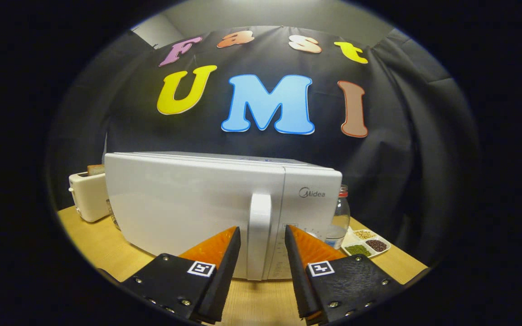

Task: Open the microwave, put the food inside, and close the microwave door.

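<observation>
A white microwave (188, 203) stands on the wooden table (93, 244) with its door shut. Its vertical white handle (259, 213) runs down the door's right side, beside the control panel (311, 213). My gripper (262, 228) is open, and the handle stands between its two fingertips with a small gap on each side. One finger (224, 258) is left of the handle, the other on the panel side. Neither finger presses on it.
A white toaster (88, 194) with a slice of bread in it sits left of the microwave, toward the back. On the microwave's right stand a glass bottle (340, 215) with a red cap and a white divided tray (366, 244) of beans and grains.
</observation>
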A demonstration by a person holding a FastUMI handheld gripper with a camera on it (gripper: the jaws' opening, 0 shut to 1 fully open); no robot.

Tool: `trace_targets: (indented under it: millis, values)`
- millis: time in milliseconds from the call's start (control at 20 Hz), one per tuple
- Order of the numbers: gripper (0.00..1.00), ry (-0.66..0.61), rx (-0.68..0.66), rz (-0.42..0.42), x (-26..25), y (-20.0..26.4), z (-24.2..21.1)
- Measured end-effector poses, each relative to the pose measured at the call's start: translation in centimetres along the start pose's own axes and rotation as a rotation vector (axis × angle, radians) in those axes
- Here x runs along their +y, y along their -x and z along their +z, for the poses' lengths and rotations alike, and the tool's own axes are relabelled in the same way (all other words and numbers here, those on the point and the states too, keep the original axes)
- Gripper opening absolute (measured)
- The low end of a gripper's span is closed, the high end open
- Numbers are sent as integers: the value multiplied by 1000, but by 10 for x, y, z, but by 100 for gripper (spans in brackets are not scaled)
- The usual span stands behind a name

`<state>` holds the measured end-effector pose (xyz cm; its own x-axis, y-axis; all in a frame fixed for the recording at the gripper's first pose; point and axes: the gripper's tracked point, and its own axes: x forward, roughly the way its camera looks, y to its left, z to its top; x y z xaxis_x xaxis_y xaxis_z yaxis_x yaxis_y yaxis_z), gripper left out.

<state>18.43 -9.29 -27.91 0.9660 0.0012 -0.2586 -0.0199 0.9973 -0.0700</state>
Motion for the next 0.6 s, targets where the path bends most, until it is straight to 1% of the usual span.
trace_targets:
  millis: [50,100,150,200,250,350,450,550,600]
  values:
    - [59,-3,11,-48,-8,-11,-2]
    - [41,-17,15,-31,-15,0,0]
    - [23,-37,8,-24,-12,-1,1]
    - [19,-42,2,-13,-11,-8,-1]
    - [13,-49,0,3,-9,-3,-1]
    - [13,-69,15,21,-9,0,-2]
    - [13,-77,24,20,-9,5,-3]
    - [13,-23,6,9,-5,14,-4]
    - [13,-16,-3,5,-5,21,-3]
